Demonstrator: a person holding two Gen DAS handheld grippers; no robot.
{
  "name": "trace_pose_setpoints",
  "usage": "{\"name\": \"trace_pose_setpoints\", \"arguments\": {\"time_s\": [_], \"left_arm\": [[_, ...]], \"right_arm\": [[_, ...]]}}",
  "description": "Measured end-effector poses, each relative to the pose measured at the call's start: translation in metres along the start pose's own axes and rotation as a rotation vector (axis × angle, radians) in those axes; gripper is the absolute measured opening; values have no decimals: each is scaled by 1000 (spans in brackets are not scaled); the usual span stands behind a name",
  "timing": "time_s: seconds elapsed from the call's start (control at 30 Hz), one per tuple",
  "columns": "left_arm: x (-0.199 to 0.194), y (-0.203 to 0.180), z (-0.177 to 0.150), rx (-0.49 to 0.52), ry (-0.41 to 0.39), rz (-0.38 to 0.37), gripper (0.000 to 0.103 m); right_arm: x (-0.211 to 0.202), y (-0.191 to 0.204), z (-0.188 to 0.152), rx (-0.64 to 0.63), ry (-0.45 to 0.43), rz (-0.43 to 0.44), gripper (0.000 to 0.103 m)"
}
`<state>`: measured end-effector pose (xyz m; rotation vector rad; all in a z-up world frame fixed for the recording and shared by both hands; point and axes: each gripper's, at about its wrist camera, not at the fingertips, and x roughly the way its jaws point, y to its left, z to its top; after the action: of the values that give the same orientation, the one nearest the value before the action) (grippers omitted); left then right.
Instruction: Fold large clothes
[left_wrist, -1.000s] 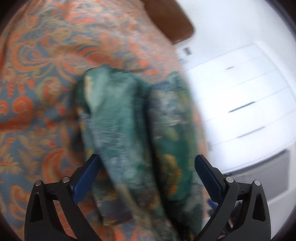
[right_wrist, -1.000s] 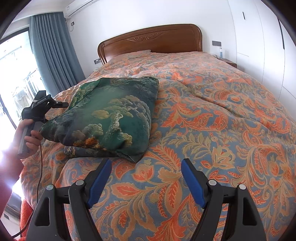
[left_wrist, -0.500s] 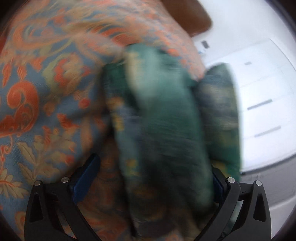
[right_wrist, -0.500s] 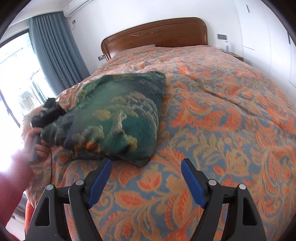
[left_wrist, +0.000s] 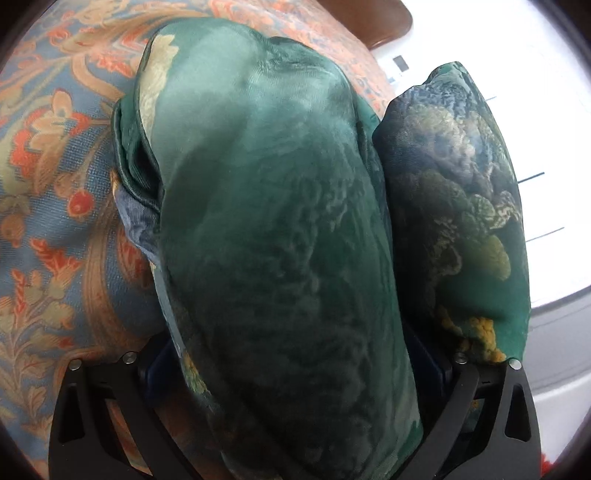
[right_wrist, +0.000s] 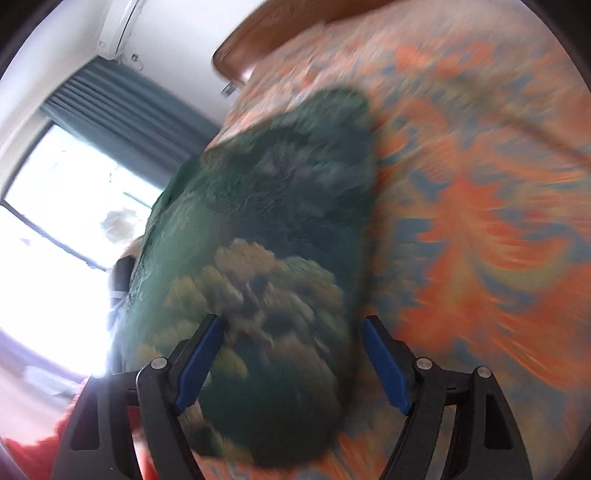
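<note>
The folded green garment (left_wrist: 280, 229) with a tree and cloud print lies on the orange and blue patterned bedspread (left_wrist: 55, 192). It fills the left wrist view, and its thick folded stack sits deep between the fingers of my left gripper (left_wrist: 295, 365), whose jaws are wide apart around it. In the blurred right wrist view the same garment (right_wrist: 266, 258) lies between the blue pads of my right gripper (right_wrist: 291, 354), which is open around its near end. I cannot tell whether the pads touch the cloth.
A wooden headboard (right_wrist: 266, 33) stands at the far end of the bed. A window with blue curtains (right_wrist: 122, 110) is on the left. White cabinet doors (left_wrist: 543, 147) show behind the garment in the left wrist view.
Both grippers have moved in onto the garment from opposite ends. The right gripper has swung left and tilted, from the bare bedspread to the bundle. The left gripper has pushed deeper around the stack.
</note>
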<state>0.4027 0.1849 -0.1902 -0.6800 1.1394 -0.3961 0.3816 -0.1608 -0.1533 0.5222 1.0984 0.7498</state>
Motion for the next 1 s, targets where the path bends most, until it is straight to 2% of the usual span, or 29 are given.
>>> {"name": "trace_pose_setpoints", "arguments": {"time_s": [0.07,0.13,0.17,0.2,0.23,0.3,0.37,0.43,0.6,0.7,1.0], "left_arm": [[4,0,1,-4,9,6,98],[3,2,-5,-4,18,10,82],[2,-1,-8,-6,16,29,69],[2,-4,-9,-5,11,47,55],[0,-11,-10,3,8,59,48],[-7,-24,-13,39,-9,90,34],[-17,-43,-21,91,-39,109,32],[-27,-52,-28,99,-64,94,31],[-63,-73,-51,138,-113,68,31],[-88,-96,-48,168,-152,69,31],[-162,-146,-41,270,-270,76,32]], "right_arm": [[13,-12,10,58,11,51,96],[27,-22,17,103,39,97,98],[31,-24,18,115,49,102,99],[36,-23,19,120,59,109,98],[41,-18,20,109,70,105,88],[43,5,22,25,77,25,81],[38,38,19,-107,52,-77,72],[28,61,13,-192,12,-121,70],[-7,100,-5,-297,-94,-89,69],[-26,120,-9,-326,-129,-65,69],[-87,179,33,-407,-275,4,69]]}}
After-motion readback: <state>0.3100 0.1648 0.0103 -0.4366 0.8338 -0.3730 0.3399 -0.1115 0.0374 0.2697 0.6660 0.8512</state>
